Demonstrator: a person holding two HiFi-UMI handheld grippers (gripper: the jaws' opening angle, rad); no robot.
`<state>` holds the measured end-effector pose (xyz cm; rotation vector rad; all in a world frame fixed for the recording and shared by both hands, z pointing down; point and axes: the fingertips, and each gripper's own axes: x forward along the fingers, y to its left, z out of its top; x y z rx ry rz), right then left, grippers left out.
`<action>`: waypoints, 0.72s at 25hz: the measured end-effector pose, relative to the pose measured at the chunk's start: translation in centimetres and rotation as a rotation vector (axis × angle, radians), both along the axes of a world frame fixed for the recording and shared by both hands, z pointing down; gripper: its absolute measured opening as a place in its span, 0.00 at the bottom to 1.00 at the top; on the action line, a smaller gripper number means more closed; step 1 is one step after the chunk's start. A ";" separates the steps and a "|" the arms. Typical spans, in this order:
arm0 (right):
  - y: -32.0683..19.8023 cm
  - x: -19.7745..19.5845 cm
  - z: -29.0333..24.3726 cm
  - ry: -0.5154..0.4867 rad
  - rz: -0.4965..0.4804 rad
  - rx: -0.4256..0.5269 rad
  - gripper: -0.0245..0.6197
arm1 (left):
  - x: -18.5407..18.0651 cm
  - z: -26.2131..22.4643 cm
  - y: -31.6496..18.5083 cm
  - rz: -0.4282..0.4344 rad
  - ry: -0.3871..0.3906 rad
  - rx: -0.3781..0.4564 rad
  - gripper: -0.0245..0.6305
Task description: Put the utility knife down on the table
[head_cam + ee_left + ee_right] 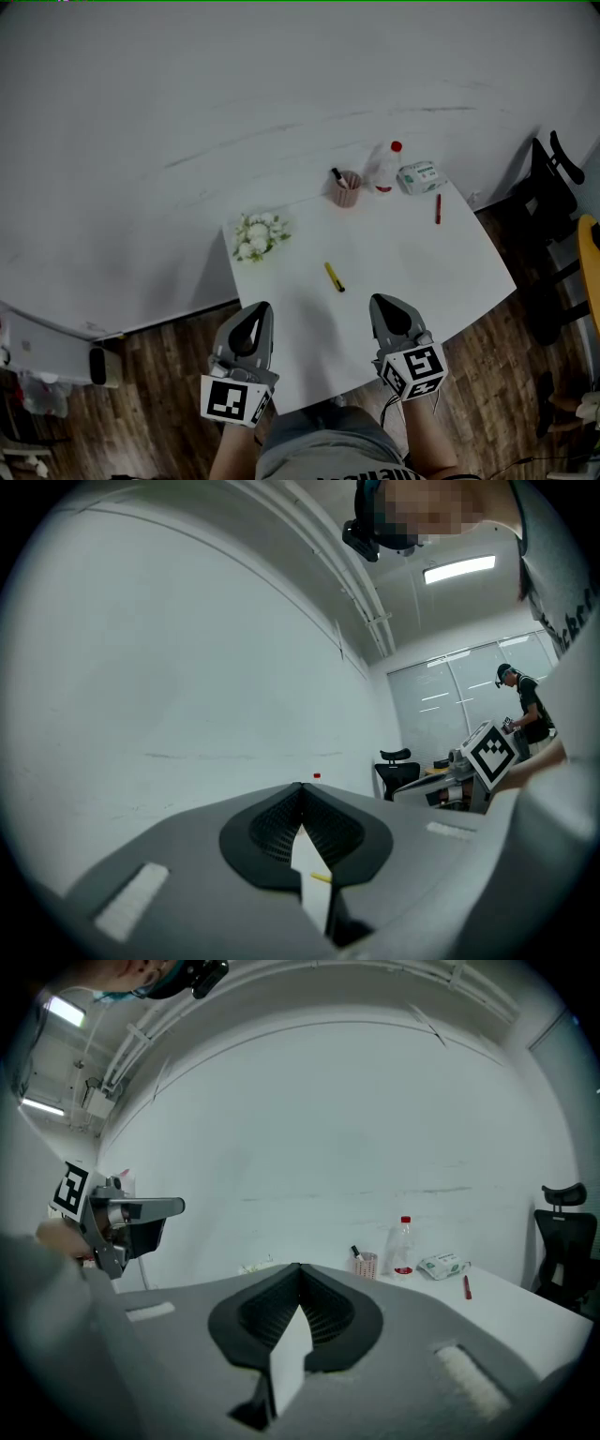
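White counter (pixel 441 272) fills centre frame. Left gripper (pixel 255 314) and right gripper (pixel 386 305) hover at lower centre over its near edge, jaws of both together, nothing between them. Yellow utility knife (pixel 334 277) lies flat mid-counter, just above the grippers, touching neither. Probably light, stiff, smooth plastic body; best pinched across the mid-handle, clear of the blade end.

Office space: black swivel chair (pixel 548 202) right of white table (pixel 403 262); glass partition (pixel 450 705) and strip light (pixel 459 569) beyond it.
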<state>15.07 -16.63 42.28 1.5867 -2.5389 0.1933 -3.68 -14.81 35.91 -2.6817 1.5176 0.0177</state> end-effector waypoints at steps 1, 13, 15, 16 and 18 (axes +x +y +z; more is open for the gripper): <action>0.3 0.1 -0.3 -0.001 0.001 0.006 0.04 | 0.1 0.0 0.1 0.003 0.000 0.001 0.04; 3.0 0.8 -4.4 -0.018 0.001 0.116 0.04 | 1.1 -0.6 1.1 0.032 0.003 0.019 0.04; 3.4 0.8 -5.0 -0.024 0.001 0.131 0.04 | 1.1 -0.8 1.2 0.034 0.005 0.022 0.04; 3.6 0.8 -5.3 -0.028 0.002 0.138 0.04 | 1.1 -0.8 1.3 0.035 0.006 0.023 0.04; 3.8 0.8 -5.9 -0.034 0.006 0.154 0.04 | 1.2 -0.8 1.3 0.037 0.005 0.024 0.04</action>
